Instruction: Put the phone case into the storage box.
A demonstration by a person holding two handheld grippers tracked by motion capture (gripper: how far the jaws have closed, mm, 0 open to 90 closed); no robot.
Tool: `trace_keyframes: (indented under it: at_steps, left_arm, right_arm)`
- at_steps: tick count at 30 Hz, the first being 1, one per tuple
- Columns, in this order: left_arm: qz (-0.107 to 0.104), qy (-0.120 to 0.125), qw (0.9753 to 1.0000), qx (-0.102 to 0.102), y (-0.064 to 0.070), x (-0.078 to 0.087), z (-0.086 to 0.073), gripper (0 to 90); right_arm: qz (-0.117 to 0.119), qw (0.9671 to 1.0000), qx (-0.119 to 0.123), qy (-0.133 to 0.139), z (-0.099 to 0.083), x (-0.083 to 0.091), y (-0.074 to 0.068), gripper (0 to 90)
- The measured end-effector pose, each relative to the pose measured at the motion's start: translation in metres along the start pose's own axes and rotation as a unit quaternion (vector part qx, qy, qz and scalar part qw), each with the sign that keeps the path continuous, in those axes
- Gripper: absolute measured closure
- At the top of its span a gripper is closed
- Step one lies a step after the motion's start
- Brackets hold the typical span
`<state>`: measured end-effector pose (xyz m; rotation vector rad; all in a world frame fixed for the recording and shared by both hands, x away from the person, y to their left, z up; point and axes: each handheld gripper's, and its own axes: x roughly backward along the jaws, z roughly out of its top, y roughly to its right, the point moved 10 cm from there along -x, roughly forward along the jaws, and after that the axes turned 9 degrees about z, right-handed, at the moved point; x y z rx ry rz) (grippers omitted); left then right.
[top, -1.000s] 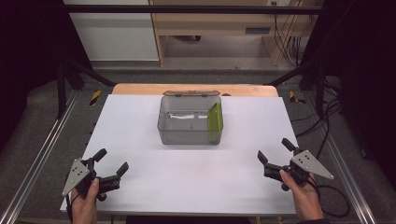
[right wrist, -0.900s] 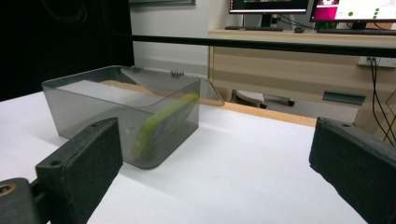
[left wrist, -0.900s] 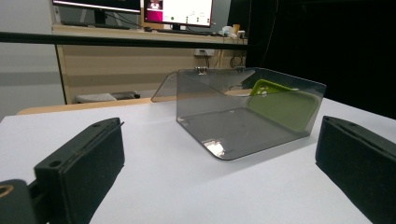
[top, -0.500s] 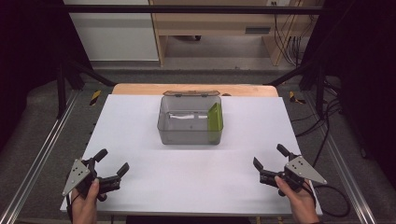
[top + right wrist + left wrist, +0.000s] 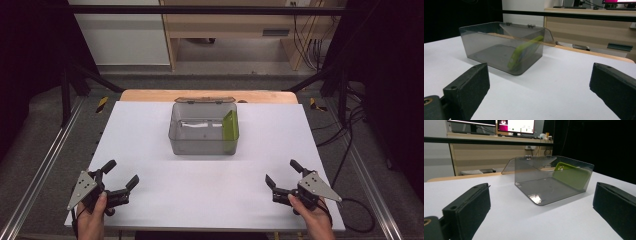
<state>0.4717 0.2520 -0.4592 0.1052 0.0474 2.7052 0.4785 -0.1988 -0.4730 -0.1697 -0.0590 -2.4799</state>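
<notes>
Item: green case [image 5: 230, 125] leaning in clear box [image 5: 200, 147], mid desk [image 5: 200, 200]. Left tool [image 5: 121, 176], right tool [image 5: 281, 176]: jaws apart, empty, near edge. Advice: approach from above, clear of walls.

White table [image 5: 150, 135]: open smoky clear box [image 5: 202, 142] standing centre-back on it

The box [image 5: 203, 131] near the worktop's far edge looks like smoky, see-through plastic, smooth and glossy, with small metal-looking hinges on its opened lid. Inside it, the green phone case [image 5: 230, 125] has a matt, rubbery look. The worktop [image 5: 210, 200] is covered in a smooth, matt white sheet; bare wood shows along its far edge. Both grippers' fingers [image 5: 466, 207] look matt black and slightly grainy.
</notes>
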Motion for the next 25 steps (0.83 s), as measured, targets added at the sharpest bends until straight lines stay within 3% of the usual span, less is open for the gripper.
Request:
trace_keyframes:
  at_steps: [16,25]
  left_arm:
    - [-0.022,-0.001,0.9997,0.011,0.011,-0.004,0.001,1.0]
    - [-0.018,-0.001,0.9998,0.011,0.013,-0.006,0.0,1.0]
  right_arm:
    - [0.021,0.9997,-0.002,-0.013,-0.013,-0.02,-0.019,3.3]
    - [0.018,0.9995,0.002,-0.026,-0.018,-0.034,-0.023,3.0]
